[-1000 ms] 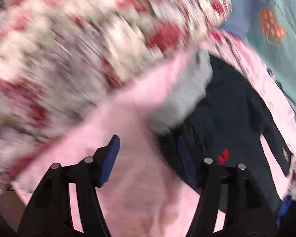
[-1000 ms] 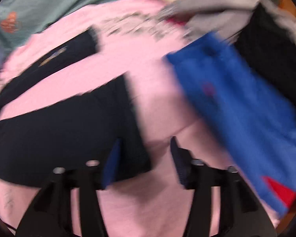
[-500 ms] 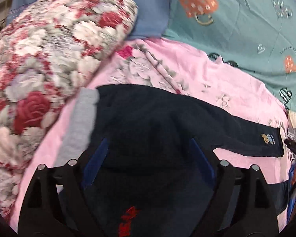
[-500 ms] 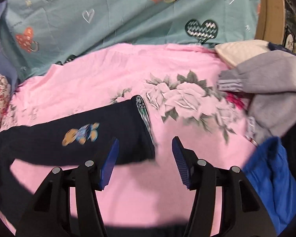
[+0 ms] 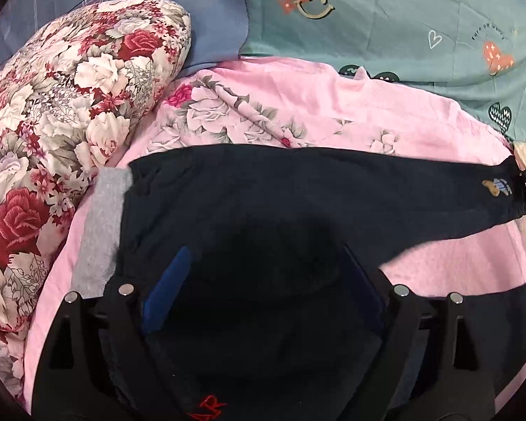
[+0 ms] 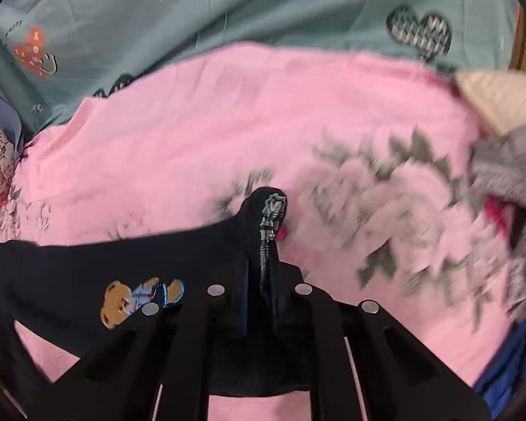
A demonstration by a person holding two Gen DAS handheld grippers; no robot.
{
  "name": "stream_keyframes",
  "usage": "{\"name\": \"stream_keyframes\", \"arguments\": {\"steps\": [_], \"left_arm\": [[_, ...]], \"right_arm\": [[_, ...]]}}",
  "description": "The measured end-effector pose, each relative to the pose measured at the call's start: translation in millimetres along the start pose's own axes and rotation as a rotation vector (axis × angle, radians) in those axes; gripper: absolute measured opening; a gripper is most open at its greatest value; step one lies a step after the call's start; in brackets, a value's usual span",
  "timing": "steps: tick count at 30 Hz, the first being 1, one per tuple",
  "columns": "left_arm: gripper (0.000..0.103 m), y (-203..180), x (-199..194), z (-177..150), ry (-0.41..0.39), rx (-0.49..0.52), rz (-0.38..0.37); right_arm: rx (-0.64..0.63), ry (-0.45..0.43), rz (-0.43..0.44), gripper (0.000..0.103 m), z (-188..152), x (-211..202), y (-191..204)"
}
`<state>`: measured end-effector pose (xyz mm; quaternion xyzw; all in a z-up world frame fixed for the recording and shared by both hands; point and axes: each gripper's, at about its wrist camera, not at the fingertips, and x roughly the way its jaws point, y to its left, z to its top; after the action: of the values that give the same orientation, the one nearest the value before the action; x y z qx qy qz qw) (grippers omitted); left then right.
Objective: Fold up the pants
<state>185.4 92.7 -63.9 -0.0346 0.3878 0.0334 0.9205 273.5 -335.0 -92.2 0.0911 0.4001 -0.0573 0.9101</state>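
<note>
Dark navy cotton pants (image 5: 298,189) w/ teddy-bear patch lie spread on pink floral bedsheet (image 5: 333,105). Right tongs (image 6: 259,280) just closed, pinching leg cuff. Left tongs (image 5: 263,291) spread wide over waist, nothing gripped.

Your dark navy pants (image 5: 298,189) lie spread across the pink sheet, grey waistband at nine o'clock, one leg stretched toward three o'clock. Near that leg's end sits a small bear patch (image 6: 140,298). The cuff (image 6: 266,217), showing plaid lining, is bunched and lifted.
</note>
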Motion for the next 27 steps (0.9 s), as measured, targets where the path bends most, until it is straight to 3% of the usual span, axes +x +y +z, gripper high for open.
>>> {"name": "stream_keyframes", "arguments": {"steps": [3,5,6,7,8,9,13,16,20,22,23,24,27], "left_arm": [[0.088,7,9,1,0.018,-0.008,0.053],[0.088,16,16,2,0.029,-0.025,0.094],[0.088,22,17,3,0.035,-0.041,0.118],[0.088,29,17,4,0.037,-0.062,0.129],[0.088,35,15,6,0.032,-0.085,0.131],[0.088,42,12,7,0.021,-0.111,0.132],[0.089,61,-1,13,-0.014,-0.184,0.133],[0.089,66,-5,13,-0.027,-0.217,0.136],[0.089,74,-7,11,-0.033,-0.258,0.169],[0.089,83,-10,9,-0.021,-0.288,0.182],[0.089,87,-12,9,-0.023,-0.297,0.181],[0.089,91,-14,10,-0.03,-0.3,0.184],[0.089,96,-12,17,-0.028,-0.26,0.244]], "right_arm": [[0.029,-0.057,-0.101,0.01,16,-5,-14],[0.017,0.018,-0.104,0.018,18,19,-16],[-0.015,0.051,-0.134,0.041,16,32,-15],[-0.069,0.021,-0.241,0.06,14,34,-10],[-0.089,0.003,-0.302,0.06,14,32,-8],[-0.08,0.003,-0.31,0.06,14,28,-10],[0.121,-0.026,-0.192,0.06,4,-16,-41],[0.153,0.073,-0.107,0.06,-23,-24,-54],[0.215,0.121,0.007,0.056,-41,-9,-51],[0.254,0.104,0.055,0.011,-41,-7,-50],[0.259,0.123,0.073,0.011,-41,-10,-46],[0.251,0.121,0.023,0.01,-40,-14,-44],[0.21,0.04,-0.043,0.011,-30,-46,-43]]}}
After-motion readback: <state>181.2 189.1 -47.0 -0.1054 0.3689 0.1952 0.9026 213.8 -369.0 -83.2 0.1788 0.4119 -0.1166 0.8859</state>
